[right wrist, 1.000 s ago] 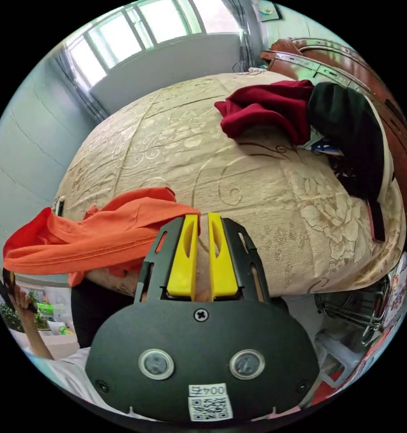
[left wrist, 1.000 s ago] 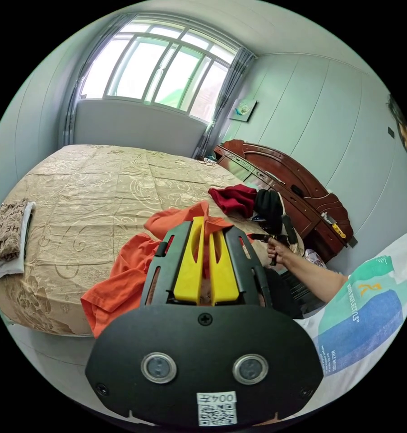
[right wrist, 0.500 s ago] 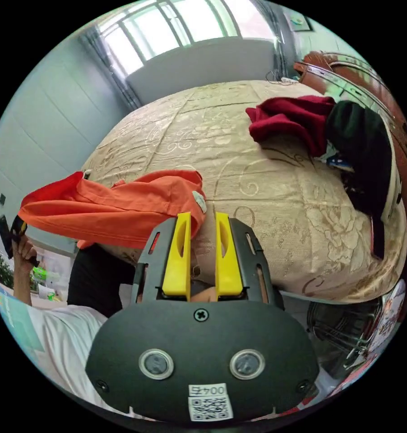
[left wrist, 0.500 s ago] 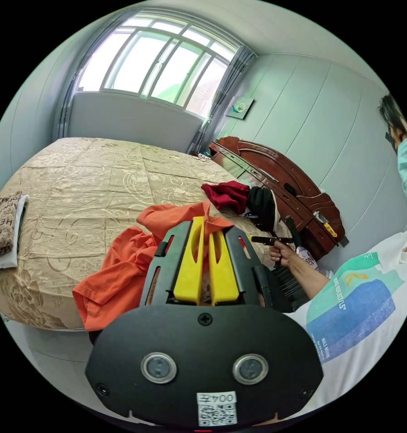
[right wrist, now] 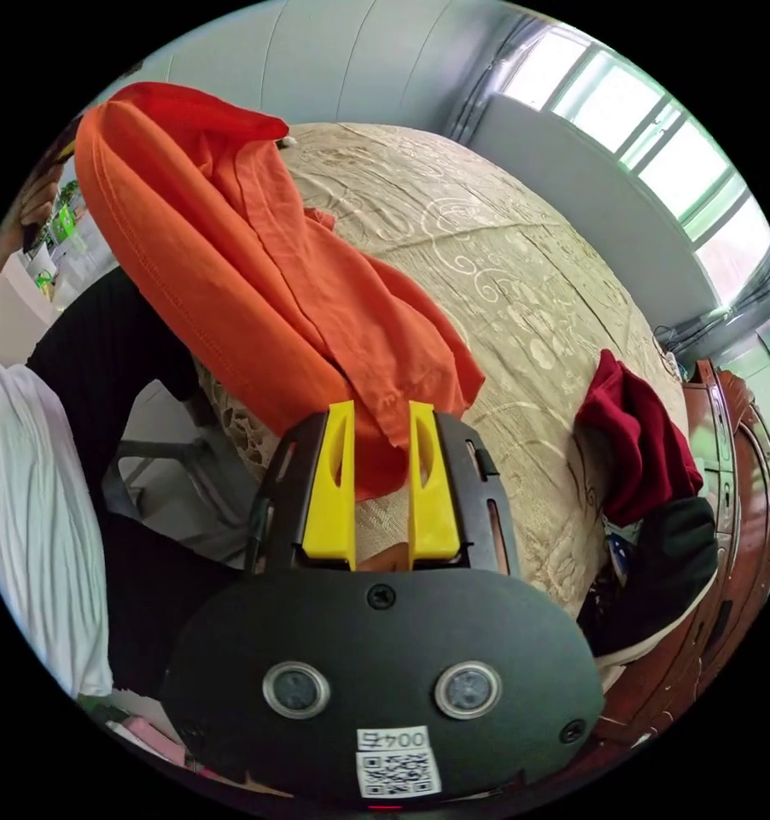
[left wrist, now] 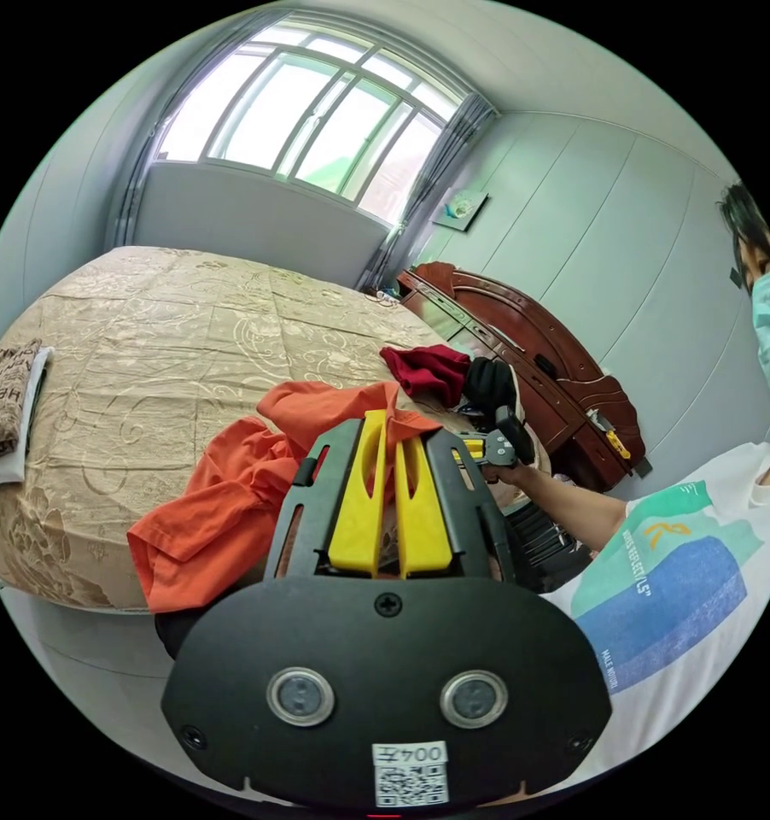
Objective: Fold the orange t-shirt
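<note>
Beige patterned bedspread (left wrist: 146,342) spans the frame's left half in the left gripper view, with the orange t-shirt (left wrist: 231,504) crumpled at its near edge, lower centre. Left gripper (left wrist: 389,427) pinches a fold of the shirt between nearly closed jaws. Right gripper (right wrist: 382,418) has its 2 jaws spread, cloth hanging between them, unclamped. Best next: close on a hem or shoulder edge, then lift and spread flat before folding.
</note>
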Tool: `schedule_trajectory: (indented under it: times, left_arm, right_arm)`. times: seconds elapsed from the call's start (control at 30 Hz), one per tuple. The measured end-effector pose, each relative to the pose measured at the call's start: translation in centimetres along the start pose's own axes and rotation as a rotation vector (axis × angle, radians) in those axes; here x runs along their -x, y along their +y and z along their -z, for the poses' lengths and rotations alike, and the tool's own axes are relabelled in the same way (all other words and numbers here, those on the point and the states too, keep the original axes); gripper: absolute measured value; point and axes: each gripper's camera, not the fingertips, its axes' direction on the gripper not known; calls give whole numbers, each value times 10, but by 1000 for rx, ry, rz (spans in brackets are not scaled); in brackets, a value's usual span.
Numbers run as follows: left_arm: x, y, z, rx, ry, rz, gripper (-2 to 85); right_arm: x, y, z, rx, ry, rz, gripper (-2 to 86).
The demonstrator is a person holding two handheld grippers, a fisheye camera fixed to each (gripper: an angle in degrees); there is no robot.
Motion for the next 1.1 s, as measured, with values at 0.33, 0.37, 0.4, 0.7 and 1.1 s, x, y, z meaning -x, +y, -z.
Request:
schedule_trajectory:
  times: [0.33, 0.37, 0.4, 0.7, 1.1]
  left_arm:
    - [-21, -29, -41, -4, 0, 13, -1]
    - [-23, -30, -43, -3, 0, 13, -1]
    - [-25, -34, -48, -1, 1, 13, -1]
    - [-49, -58, -85, -2, 2, 14, 1]
    - [-68, -140, -114, -27, 1, -36, 0]
  right_arm:
    - [-10, 10, 17, -4, 134, 1, 66]
    - [-3, 12, 17, 3, 171, 42, 65]
    - [0, 15, 17, 6, 205, 55, 64]
    - [-27, 33, 37, -26, 151, 1, 38]
    - [-159, 79, 156, -105, 51, -407, -7]
